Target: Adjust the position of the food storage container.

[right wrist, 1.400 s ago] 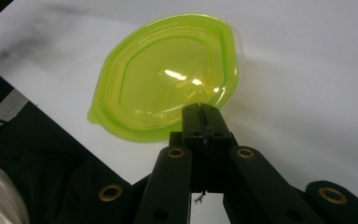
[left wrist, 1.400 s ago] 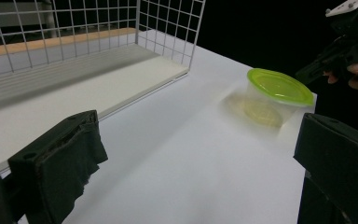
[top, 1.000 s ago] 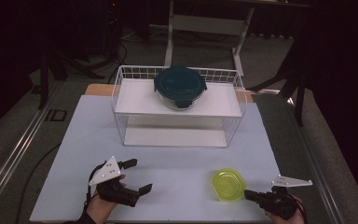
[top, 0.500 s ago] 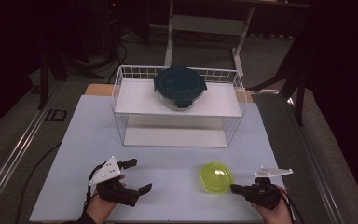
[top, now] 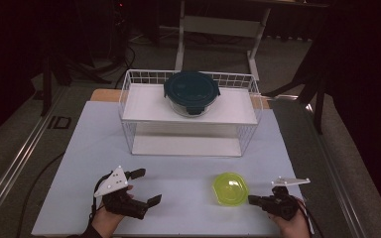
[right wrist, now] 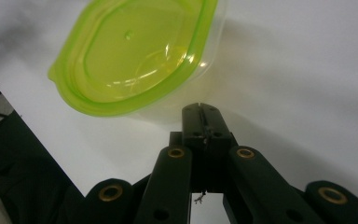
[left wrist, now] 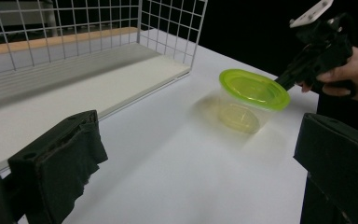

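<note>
A small clear container with a yellow-green lid stands on the white table top at the front right. My right gripper is shut, empty, and low over the table. Its closed tip rests against the container's right side, just under the lid's rim, and the left gripper view shows that right gripper meeting the lid's edge. At the front left my left gripper is open with nothing between its jaws, pointing toward the container from a distance.
A white wire rack with two shelves stands at the back middle. On its top shelf sits a round glass container with a dark teal lid. The rack's lower shelf lies near my left gripper. Dark floor surrounds the table.
My right gripper has moved left across the table, and the yellow-green container has shifted left with it. The left gripper has stayed where it was.
</note>
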Available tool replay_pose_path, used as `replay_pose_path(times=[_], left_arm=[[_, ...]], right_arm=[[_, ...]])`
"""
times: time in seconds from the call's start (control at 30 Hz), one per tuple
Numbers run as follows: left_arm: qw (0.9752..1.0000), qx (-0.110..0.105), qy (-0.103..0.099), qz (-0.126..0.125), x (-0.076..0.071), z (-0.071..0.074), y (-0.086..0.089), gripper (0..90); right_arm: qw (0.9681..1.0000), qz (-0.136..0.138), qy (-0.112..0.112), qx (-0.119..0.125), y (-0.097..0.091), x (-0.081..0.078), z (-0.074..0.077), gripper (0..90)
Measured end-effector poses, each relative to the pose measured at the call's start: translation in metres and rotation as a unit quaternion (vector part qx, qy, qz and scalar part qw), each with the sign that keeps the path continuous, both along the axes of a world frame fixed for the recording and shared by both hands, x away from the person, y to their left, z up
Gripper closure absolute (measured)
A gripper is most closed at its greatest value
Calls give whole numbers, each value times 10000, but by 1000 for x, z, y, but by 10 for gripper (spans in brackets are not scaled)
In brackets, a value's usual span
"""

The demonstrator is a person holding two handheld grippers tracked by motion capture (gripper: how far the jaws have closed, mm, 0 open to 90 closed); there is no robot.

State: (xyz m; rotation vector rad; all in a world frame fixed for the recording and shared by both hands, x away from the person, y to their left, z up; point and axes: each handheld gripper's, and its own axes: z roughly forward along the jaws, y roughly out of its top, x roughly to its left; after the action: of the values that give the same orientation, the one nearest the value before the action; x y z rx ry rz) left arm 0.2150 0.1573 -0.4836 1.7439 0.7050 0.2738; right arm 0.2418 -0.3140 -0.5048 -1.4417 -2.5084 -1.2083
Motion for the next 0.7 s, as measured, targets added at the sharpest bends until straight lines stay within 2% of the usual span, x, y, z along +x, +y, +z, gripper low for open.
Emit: replay_pose_path(times=[0.03, 0.17, 0.33, 0.5, 0.7], left_arm=[[10000, -4, 0, 5, 0, 0, 0, 4], [10000, -13, 20, 4, 1, 0, 0, 4], [10000, -6, 15, 5, 0, 0, -1, 4], [10000, 4, 35, 9, 1, -1, -1, 4], [10000, 2, 18, 5, 1, 0, 0, 4]], right_arm=[[10000, 51, 81, 3, 3, 1, -3, 900], [9997, 178, 179, -38, 13, 5, -8, 900], [9994, 294, 202, -48, 23, 8, -8, 900], [9987, 466, 228, 5, 38, 15, -7, 900], [9974, 673, 231, -65, 60, 22, -7, 900]])
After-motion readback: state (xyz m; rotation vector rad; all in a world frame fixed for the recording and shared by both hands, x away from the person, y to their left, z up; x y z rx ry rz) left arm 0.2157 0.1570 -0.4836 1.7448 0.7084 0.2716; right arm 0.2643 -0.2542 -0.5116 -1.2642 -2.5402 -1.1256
